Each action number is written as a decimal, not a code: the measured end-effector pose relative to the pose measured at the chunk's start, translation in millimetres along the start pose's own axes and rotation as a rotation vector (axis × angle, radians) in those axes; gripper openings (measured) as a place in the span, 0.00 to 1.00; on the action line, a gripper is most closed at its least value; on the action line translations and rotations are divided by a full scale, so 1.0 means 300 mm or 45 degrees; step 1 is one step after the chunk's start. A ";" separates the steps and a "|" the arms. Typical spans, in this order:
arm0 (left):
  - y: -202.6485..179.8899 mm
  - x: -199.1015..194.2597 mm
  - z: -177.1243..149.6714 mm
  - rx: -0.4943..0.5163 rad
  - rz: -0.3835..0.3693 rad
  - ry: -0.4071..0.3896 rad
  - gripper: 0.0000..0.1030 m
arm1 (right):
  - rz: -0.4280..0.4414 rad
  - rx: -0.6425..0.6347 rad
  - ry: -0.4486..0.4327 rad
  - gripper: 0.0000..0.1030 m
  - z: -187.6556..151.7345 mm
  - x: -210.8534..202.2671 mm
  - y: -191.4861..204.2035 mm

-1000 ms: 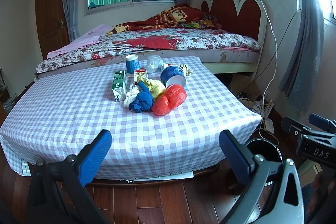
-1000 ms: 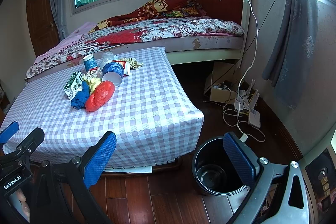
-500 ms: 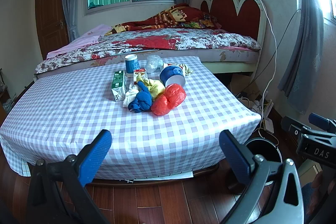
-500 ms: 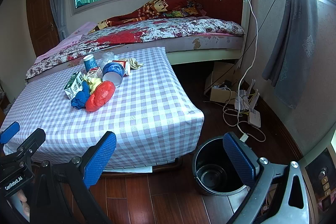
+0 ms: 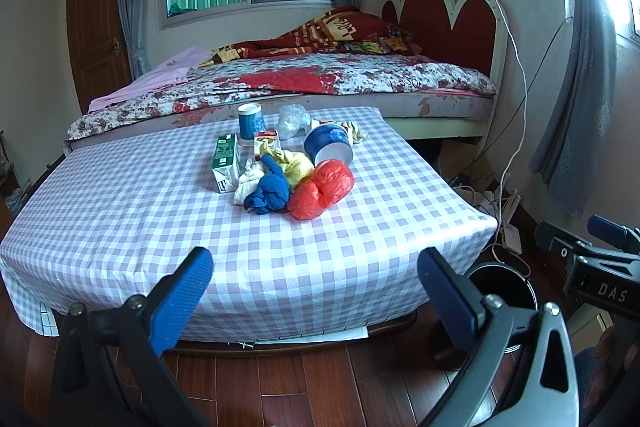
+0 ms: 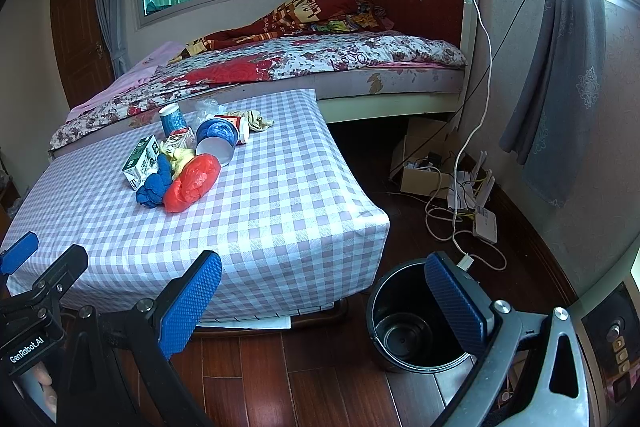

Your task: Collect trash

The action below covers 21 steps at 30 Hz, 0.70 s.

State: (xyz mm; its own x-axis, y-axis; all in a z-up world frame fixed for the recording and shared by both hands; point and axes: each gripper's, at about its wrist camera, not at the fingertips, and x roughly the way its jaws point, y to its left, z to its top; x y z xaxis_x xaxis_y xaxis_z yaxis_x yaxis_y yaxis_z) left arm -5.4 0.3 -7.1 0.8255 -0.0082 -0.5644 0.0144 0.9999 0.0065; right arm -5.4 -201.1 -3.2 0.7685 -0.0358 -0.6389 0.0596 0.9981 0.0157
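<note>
While we hold both tools low over the wooden floor [image 5: 320, 387], short of the counter [image 5: 120, 211] with its lilac checked cloth, neither touches anything. Our left gripper [image 5: 316, 301] has its blue pads spread wide with nothing between them, and our right gripper [image 6: 320, 303] is spread just as wide and equally bare.

We take the counter as our landmark. Near its middle, toward the far side, the trash sits in one loose heap. At the front of the heap lies a crumpled red plastic bag [image 5: 322, 189], touching a knotted blue bag [image 5: 270, 191] on its left. Behind those two we see a yellow bag [image 5: 296, 165] and a white wad [image 5: 248, 179], and a green and white carton [image 5: 226, 163] lies at the heap's left edge. Farther back a blue paper bowl [image 5: 330, 147] lies on its side with its white opening facing us. A blue patterned cup [image 5: 251, 122] stands upright near the counter's far edge, with a small red and white box [image 5: 266, 139] in front of it and a clear crumpled wrapper [image 5: 294, 121] to its right.

On the floor just off the counter's near right corner stands a black bin [image 6: 412, 323], open and empty. Beyond the counter's far edge runs a bed [image 5: 320, 83] with a floral cover.
</note>
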 end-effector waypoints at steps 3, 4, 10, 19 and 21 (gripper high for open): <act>-0.002 0.004 -0.014 -0.002 0.000 -0.002 0.99 | 0.000 0.001 0.000 0.99 0.000 0.000 0.000; -0.002 0.003 -0.016 -0.001 -0.001 -0.002 0.99 | 0.000 0.001 0.000 0.99 0.000 0.000 0.001; -0.001 0.005 -0.013 -0.002 -0.002 0.001 0.99 | 0.001 0.000 0.001 0.99 0.001 0.001 0.001; 0.002 0.011 -0.019 -0.003 0.000 0.007 0.99 | 0.002 -0.010 0.008 0.99 -0.001 0.012 0.015; 0.004 0.013 -0.024 -0.006 0.002 0.011 0.99 | 0.001 -0.010 0.011 0.99 -0.001 0.016 0.018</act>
State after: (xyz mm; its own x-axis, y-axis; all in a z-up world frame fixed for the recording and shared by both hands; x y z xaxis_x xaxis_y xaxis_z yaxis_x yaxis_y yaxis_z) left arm -6.3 1.6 -15.3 0.8204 -0.0065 -0.5717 0.0105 0.9999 0.0037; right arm -1.6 -195.8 -6.4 0.7630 -0.0344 -0.6454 0.0536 0.9985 0.0102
